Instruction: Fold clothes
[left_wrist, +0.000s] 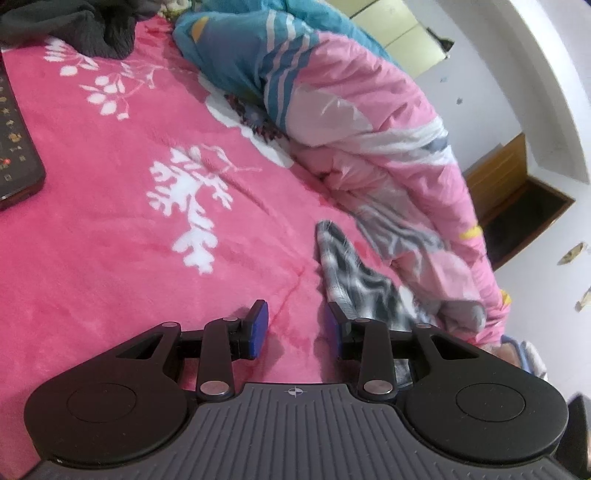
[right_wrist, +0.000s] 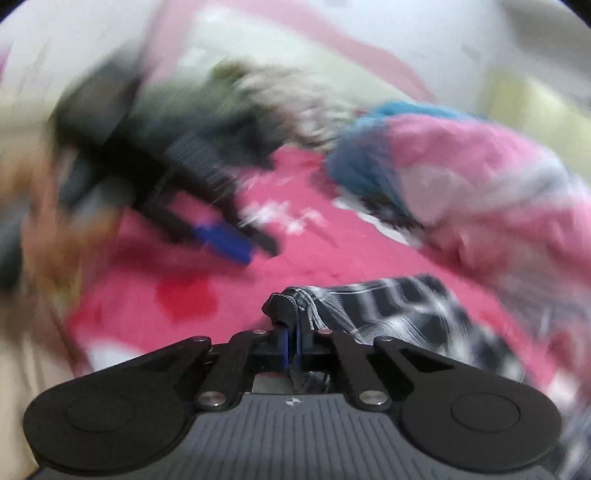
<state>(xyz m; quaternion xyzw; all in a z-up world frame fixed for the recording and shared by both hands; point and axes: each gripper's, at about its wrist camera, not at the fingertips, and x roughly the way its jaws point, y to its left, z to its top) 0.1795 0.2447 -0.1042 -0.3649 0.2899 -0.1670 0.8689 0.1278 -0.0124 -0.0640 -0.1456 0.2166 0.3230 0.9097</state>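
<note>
Our right gripper (right_wrist: 291, 341) pinches the checked garment's (right_wrist: 399, 310) bunched edge on the bed (left_wrist: 110, 240); left gripper (left_wrist: 295, 332) hangs open, empty. Thin bite may slip when lifted.

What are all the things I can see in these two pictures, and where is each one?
Blanket: one, bright pink with white leaf prints, spread over the whole bed.
Checked garment: one, black, grey and white, on the blanket at the right; one edge is pinched in the right tool.
Quilt: one, pink, teal and white, bunched along the far right side.
Dark clothes: a heap, grey-black, far left corner.
Dark flat object: one, black with small marks, left edge; what it is cannot be told.
Wall: white, beyond the bed.
Left tool: one, black with blue pads, open, empty, above the blanket.
Right tool: one, black with blue pads, shut on the garment's edge.
</note>
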